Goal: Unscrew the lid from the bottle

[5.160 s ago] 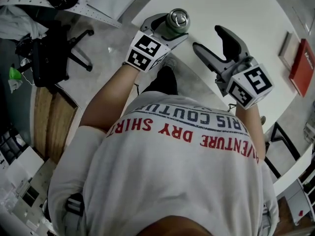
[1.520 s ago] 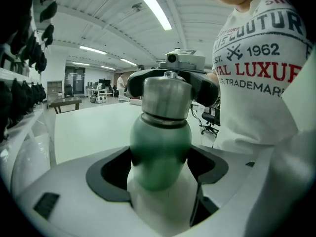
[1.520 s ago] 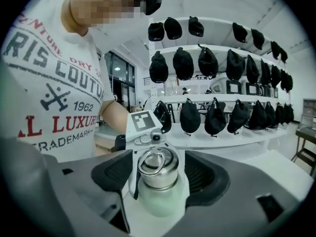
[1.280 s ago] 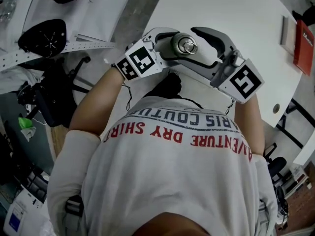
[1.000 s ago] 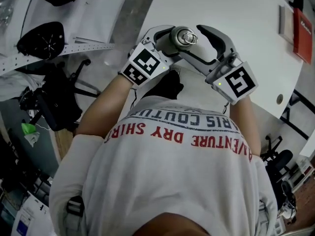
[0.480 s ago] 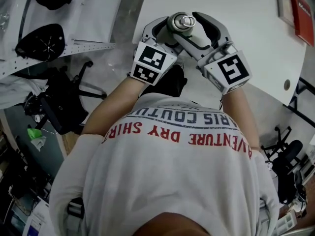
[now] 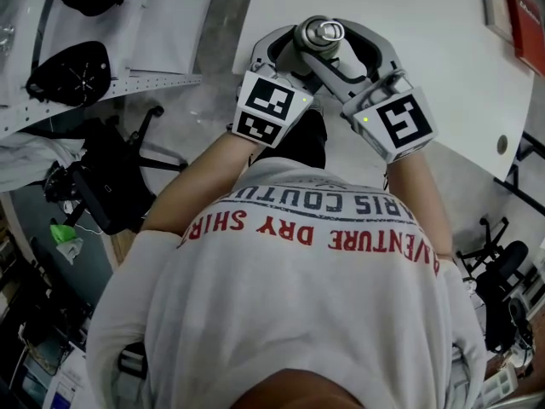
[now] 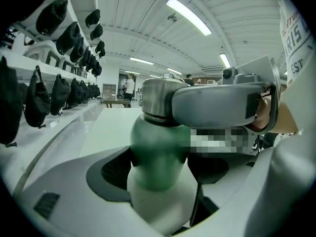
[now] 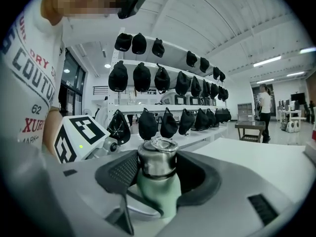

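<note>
Bottle point(image 8: 158, 157) upright at twelve o'clock, lid point(image 9: 157, 158) pointing straight up!
Beside the white table point(image 7: 426, 24), the left gripper point(image 7: 298, 54) clamps the green body. The right gripper point(image 9: 158, 169) has just been closing its jaws, which now pinch the steel lid. Long axis vertical.

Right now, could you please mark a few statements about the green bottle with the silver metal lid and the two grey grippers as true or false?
1. The left gripper clamps the green bottle by its body, below its silver metal lid. True.
2. The right gripper holds nothing between its jaws. False: the lid stands between them, and they have just been closing on it.
3. The lid is already off. False: it sits on the bottle's neck.
4. Black caps line the white shelves behind. True.
5. The person wears a black shirt. False: the shirt is white with lettering.
</note>
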`<state>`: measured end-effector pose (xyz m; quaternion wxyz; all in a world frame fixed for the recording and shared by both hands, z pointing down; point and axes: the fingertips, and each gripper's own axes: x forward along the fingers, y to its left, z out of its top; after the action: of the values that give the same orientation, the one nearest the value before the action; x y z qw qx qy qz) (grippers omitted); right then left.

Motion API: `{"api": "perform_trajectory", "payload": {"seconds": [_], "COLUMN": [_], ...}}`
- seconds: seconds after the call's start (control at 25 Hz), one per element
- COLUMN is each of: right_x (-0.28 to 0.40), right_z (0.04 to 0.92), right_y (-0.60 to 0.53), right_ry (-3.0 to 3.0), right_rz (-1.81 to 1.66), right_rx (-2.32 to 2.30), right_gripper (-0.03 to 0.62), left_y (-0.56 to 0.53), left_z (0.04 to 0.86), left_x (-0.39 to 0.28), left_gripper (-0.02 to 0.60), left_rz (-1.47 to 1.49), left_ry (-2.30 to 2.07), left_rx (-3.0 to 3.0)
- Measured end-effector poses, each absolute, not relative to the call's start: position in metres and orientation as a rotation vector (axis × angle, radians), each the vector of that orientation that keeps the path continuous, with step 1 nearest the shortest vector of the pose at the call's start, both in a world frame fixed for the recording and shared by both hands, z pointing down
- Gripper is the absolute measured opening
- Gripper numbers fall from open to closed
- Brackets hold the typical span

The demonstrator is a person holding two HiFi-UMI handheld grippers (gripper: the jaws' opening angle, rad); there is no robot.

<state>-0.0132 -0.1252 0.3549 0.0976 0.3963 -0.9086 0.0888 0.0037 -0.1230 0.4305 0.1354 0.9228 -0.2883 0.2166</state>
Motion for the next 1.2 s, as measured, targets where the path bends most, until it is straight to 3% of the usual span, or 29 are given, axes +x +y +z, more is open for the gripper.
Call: {"api": "perform_trajectory", "payload": {"seconds": [1.2], "right_x": [-0.024], "right_z": [0.356], "right_y": [-0.126], "right_ry": [-2.716], "right_rz": [0.163], "right_rx": [0.608], "right_gripper": [0.239], "left_y": [-0.120], "left_z": [0.434], "left_x": [-0.005], "left_gripper": [0.365], "left_rz": [0.926], "left_ry": [0.159], "left_rx": [2.897]}}
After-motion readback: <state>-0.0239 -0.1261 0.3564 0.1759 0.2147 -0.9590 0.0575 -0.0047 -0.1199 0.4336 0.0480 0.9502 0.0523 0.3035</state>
